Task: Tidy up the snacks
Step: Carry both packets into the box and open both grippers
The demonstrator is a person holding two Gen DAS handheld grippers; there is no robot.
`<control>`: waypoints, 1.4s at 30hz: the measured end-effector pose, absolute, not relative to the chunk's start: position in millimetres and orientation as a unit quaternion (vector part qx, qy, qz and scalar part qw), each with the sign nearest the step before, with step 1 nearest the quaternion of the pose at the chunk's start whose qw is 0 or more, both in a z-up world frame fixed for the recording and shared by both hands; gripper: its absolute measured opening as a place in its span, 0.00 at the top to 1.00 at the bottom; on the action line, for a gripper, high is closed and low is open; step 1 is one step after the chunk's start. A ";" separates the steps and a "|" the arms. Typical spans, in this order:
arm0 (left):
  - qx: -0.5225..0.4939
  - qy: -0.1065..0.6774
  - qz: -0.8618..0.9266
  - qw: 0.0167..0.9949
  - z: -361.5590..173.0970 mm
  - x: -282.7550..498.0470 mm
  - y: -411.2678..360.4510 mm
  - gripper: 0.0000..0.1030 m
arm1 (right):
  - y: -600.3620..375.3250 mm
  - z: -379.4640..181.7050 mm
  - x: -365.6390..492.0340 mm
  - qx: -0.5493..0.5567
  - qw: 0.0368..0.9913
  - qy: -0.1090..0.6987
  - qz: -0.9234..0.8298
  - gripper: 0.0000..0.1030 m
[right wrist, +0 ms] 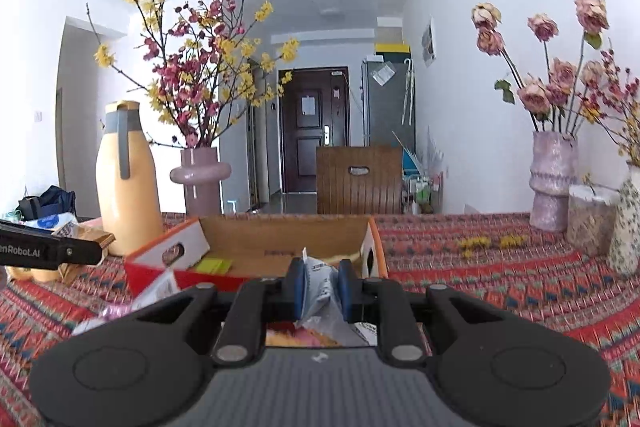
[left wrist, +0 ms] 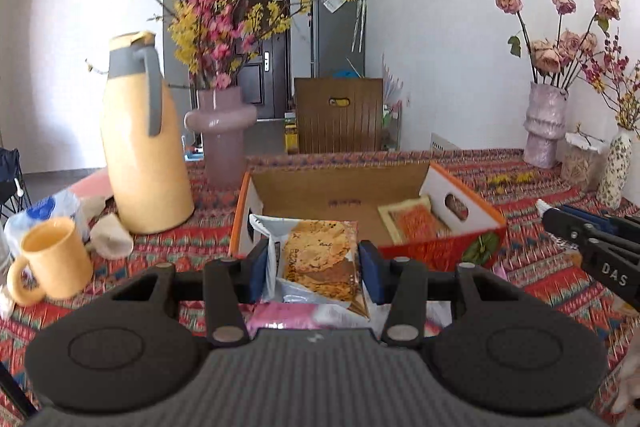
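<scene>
Two tongs in play, each pinching a snack pack. Left tongs [left wrist: 314,267] pressed on a cookie pack [left wrist: 320,259], clear wrapper, round biscuits showing, held at the near edge of an open box [left wrist: 340,187]. Right tongs [right wrist: 320,287] pinched on a crumpled grey-white pouch [right wrist: 320,291], likewise at the near rim of the box [right wrist: 280,239].

Box: cardboard inside, orange-red outside, flaps up, sits mid-surface on a red patterned cloth [left wrist: 520,267]. Inside, in the left-wrist view, a red-and-cream pack [left wrist: 416,223] lies at the right; in the right-wrist view a yellow-green pack [right wrist: 214,265] lies at the left end.

More wrappers near the box front: a pink one [left wrist: 280,319] below the left tongs, and a white pack [right wrist: 160,287] just left of the right tongs.

Left of the box: tall yellow jug [left wrist: 144,139] with grey handle, yellow mug [left wrist: 52,259] nearer, mauve vase [left wrist: 220,131] with pink and yellow blossom. Far right: pale vase [left wrist: 544,127] of dried roses, a floral vase [left wrist: 616,167] beside it. Wooden chair [left wrist: 338,115] beyond the far edge.
</scene>
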State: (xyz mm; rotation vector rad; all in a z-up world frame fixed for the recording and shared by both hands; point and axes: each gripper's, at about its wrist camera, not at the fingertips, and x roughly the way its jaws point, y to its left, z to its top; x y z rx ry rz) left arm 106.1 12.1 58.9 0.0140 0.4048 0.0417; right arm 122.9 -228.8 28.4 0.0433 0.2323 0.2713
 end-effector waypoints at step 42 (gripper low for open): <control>-0.059 0.215 0.056 0.973 26.3 245.8 38.6 0.06 | -169.1 5.9 317.3 0.035 0.963 0.226 0.139 0.32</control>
